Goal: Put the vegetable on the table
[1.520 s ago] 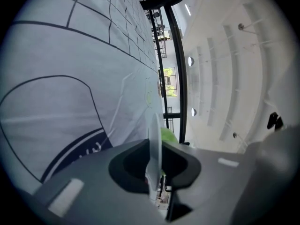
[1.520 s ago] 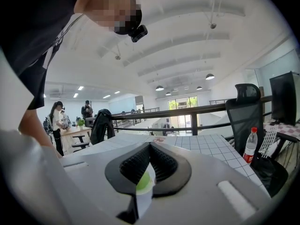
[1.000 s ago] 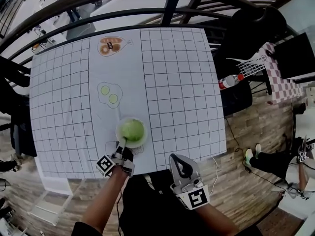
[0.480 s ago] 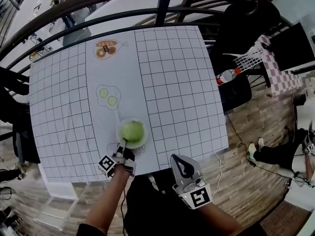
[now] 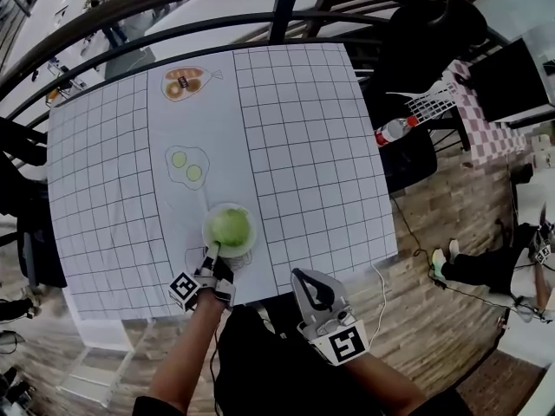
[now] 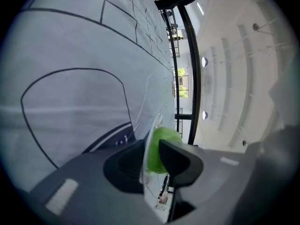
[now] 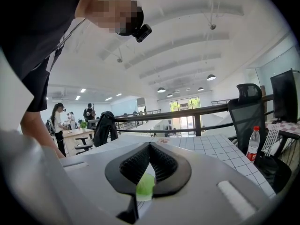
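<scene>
A round green vegetable (image 5: 230, 227) lies on a white plate (image 5: 251, 243) near the front edge of the gridded table (image 5: 312, 146). My left gripper (image 5: 212, 251) reaches the plate's near rim. In the left gripper view the plate's rim (image 6: 149, 139) stands between the jaws of the left gripper (image 6: 152, 146), and the vegetable (image 6: 166, 136) shows behind it. These jaws have just been opening: the rim lies against one pad and a gap shows at the other. My right gripper (image 5: 303, 277) hovers off the table's front edge. The right gripper (image 7: 150, 145) is shut on nothing.
A fried-egg picture (image 5: 188, 165) and a picture of food (image 5: 184, 83) lie farther back on the cloth. A black railing (image 5: 286, 7) curves behind the table. At the right, an office chair (image 5: 434, 33) and a red-capped bottle (image 5: 390, 131) stand beside it.
The plate with the vegetable and both grippers keep their places. Only the head view has shifted slightly.
</scene>
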